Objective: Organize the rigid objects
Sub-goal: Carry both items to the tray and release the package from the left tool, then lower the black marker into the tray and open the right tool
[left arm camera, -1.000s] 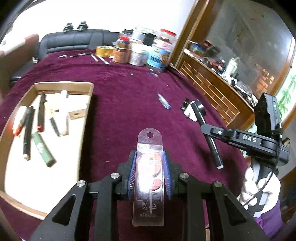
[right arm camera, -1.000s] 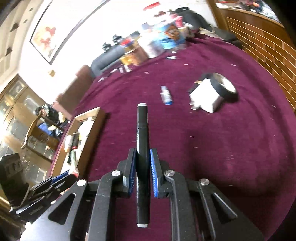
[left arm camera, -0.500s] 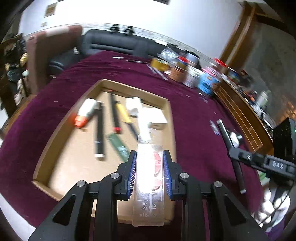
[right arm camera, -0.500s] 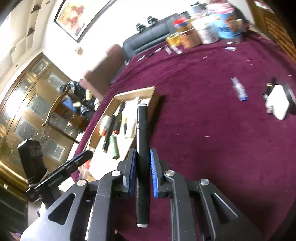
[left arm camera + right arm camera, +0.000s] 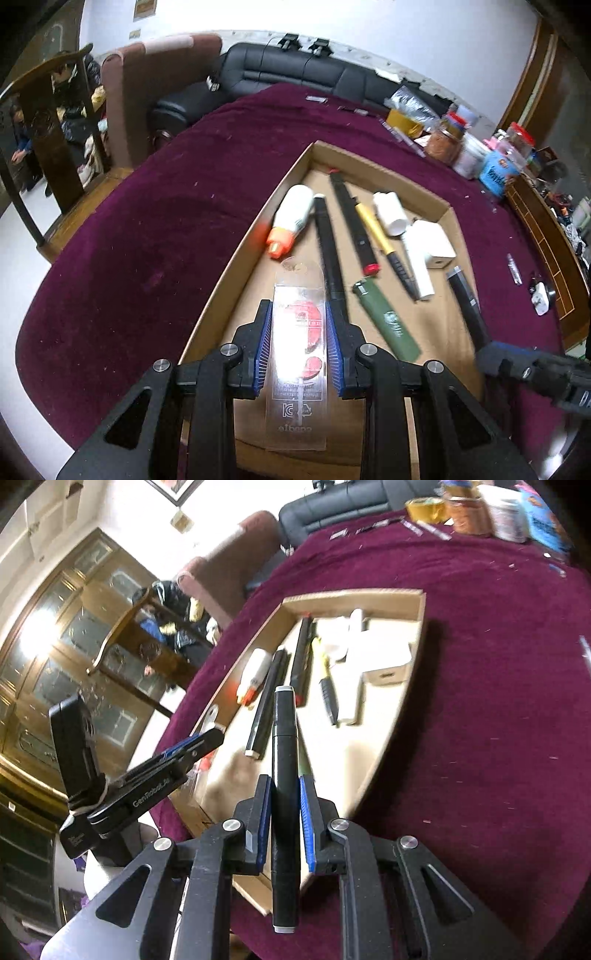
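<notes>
My left gripper [image 5: 298,332] is shut on a clear plastic blister pack [image 5: 298,354] with red contents, held over the near end of the cardboard tray [image 5: 236,266]. My right gripper [image 5: 284,797] is shut on a black marker [image 5: 284,775], held over the tray's near edge [image 5: 384,760]. The marker's tip shows at the right of the left wrist view [image 5: 465,299]. The left gripper shows at the left of the right wrist view [image 5: 188,749]. In the tray lie a white tube with an orange cap [image 5: 291,218], black pens [image 5: 328,251], a green lighter [image 5: 388,321] and a white box [image 5: 430,240].
The tray sits on a maroon tablecloth [image 5: 166,229]. Jars and cans [image 5: 465,147] stand at the far right of the table. A white adapter [image 5: 540,301] lies at the right edge. A sofa [image 5: 288,74] and a chair [image 5: 147,92] stand behind the table.
Both grippers have swung left from the open cloth to above the tray, each still holding its object. The adapter and tape are left behind at the right.
</notes>
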Demonstrator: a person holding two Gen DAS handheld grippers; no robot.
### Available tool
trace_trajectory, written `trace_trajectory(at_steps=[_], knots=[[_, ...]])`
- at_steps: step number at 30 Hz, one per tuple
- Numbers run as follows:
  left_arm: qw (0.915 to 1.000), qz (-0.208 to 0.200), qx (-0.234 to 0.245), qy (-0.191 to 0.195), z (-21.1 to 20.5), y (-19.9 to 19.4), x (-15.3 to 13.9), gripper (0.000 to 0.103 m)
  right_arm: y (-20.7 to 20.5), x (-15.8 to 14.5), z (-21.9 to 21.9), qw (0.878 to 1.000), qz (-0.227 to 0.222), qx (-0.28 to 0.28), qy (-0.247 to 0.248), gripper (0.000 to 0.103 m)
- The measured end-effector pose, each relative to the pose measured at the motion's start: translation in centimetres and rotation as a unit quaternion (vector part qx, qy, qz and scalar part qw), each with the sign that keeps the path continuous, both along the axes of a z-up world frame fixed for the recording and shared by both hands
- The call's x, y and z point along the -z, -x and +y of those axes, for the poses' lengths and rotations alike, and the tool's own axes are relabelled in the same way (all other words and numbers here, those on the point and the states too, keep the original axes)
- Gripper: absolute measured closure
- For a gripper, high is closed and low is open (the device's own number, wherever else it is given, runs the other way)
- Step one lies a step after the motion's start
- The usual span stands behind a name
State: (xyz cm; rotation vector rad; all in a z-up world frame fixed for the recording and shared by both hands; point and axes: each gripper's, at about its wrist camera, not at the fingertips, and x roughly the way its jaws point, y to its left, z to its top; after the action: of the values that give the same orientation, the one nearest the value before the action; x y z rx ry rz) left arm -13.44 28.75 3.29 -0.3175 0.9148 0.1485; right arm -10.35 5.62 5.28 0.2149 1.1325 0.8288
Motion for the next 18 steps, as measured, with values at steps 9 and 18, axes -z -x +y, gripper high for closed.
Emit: trace_trajectory(at_steps=[9,18], knots=[[0.9995,0.004,-0.014,0.027,1.0,0.6,0.3,0.064,0.4,2.6,4.5,0.998,0.026,-0.041,0.027,0.09],[0.9982,-0.036,-0.028,-0.039,-0.4,2.7,-2.9,0.043,-1.0,3.4,6.9,0.997,0.012,-0.048,0.062,0.09]])
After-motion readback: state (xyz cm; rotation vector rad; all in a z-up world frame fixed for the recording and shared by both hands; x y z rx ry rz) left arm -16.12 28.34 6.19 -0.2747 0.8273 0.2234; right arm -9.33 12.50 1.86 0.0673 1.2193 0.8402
